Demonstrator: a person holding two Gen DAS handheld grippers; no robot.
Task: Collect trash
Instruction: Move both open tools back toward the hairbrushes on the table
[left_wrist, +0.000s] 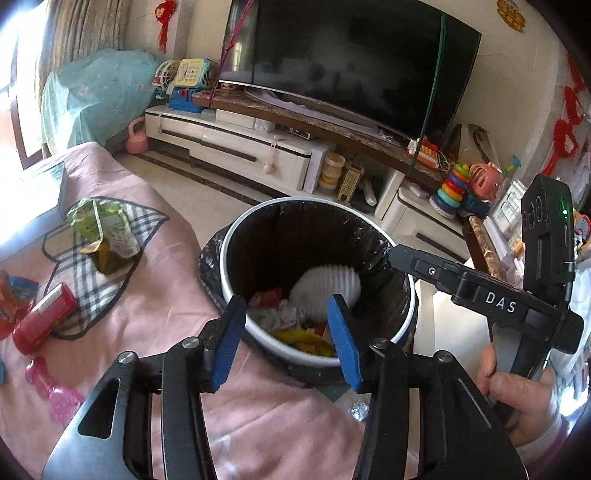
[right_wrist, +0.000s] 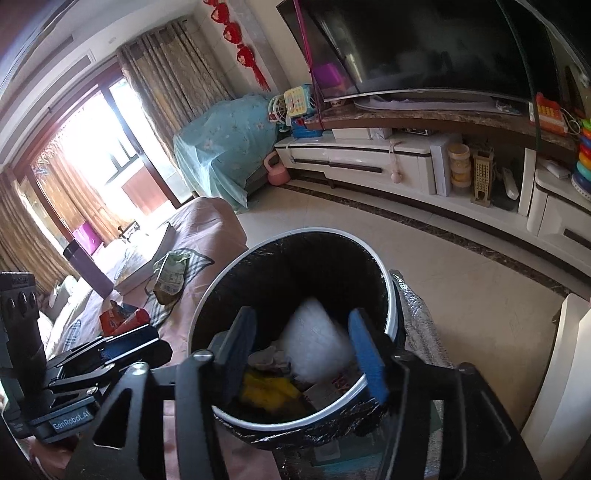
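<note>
Here both tongs hang over the mouth of the trash bin (left_wrist: 236, 236), which stands on the floor close against the pink cloth (left_wrist: 177, 295) that covers the surface where the trash lies. The left tongs (left_wrist: 284, 339) are half apart with nothing between the blue pads, and the right tongs (right_wrist: 306, 350) also stand half apart and empty; no earlier view is given, so I judge only from this that both have let go of their load above the bin. Inside the black liner there is a white ribbed object (left_wrist: 328, 288), blurred in the right wrist view, next to crumpled wrappers (left_wrist: 280, 314) and something yellow (left_wrist: 306, 341). The bin is placed near the edge of the cloth, probably so that each piece needs only a short way from the cloth to the opening. More trash is not yet collected: a green pouch (left_wrist: 99, 229) lies on a checked cloth patch (left_wrist: 107, 273), a red packet (left_wrist: 44, 317) lies just beside it, and a pink object (left_wrist: 51, 387) is lower on the cloth. A hand (left_wrist: 517, 402) holds the handle of the right tool from the side. I think the task is about half done, and the next reach should go left, toward the green pouch or the red packet.
</note>
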